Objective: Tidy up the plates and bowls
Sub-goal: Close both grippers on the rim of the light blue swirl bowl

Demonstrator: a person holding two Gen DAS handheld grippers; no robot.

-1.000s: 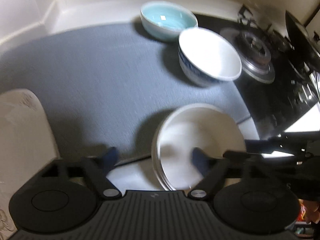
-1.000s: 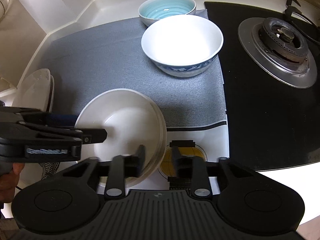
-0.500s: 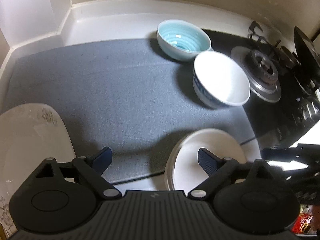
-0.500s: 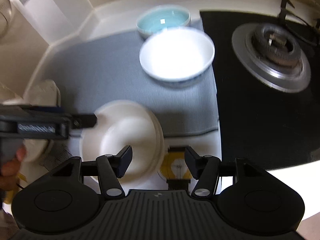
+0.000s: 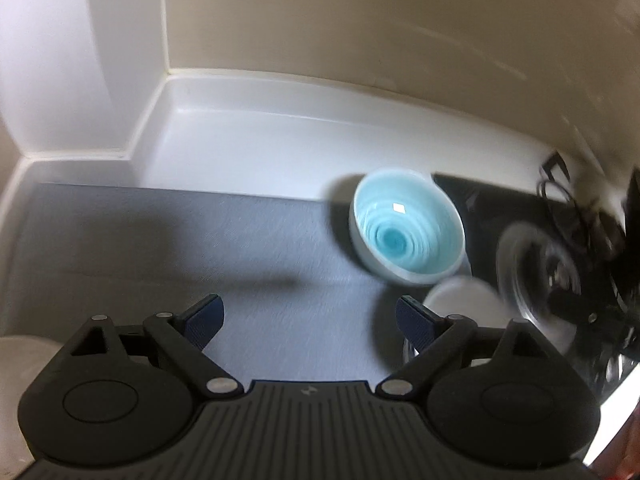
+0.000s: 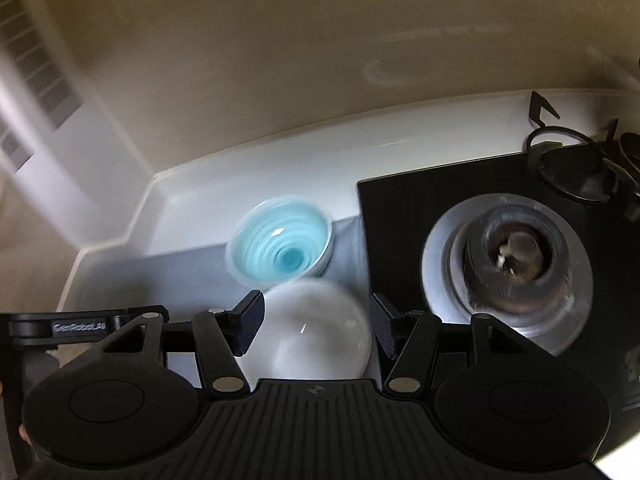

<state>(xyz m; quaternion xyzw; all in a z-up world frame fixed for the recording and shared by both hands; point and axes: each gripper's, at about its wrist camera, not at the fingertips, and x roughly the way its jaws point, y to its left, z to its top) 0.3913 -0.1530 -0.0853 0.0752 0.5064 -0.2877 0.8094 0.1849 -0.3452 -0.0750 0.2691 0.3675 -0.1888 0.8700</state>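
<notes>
A light blue bowl (image 5: 406, 230) stands at the back of the grey mat (image 5: 168, 248), also in the right wrist view (image 6: 282, 250). A white bowl (image 6: 316, 332) sits just in front of it, between my right gripper's open fingers and below them; its rim shows blurred in the left wrist view (image 5: 460, 298). My left gripper (image 5: 308, 320) is open and empty above the mat, left of both bowls. My right gripper (image 6: 316, 320) is open and empty. A white plate edge (image 5: 24, 350) shows at the lower left. The stacked white plates are out of view.
A black gas hob with a burner (image 6: 512, 256) lies right of the mat, with a pot stand (image 6: 568, 164) behind it. White counter (image 5: 280, 156) and a beige wall close the back and left. The left gripper's body (image 6: 80, 326) shows at the left of the right wrist view.
Both grippers have lifted and moved forward, away from the stacked white plates, which left the views. The right gripper has opened wider and now hangs over the white bowl.
</notes>
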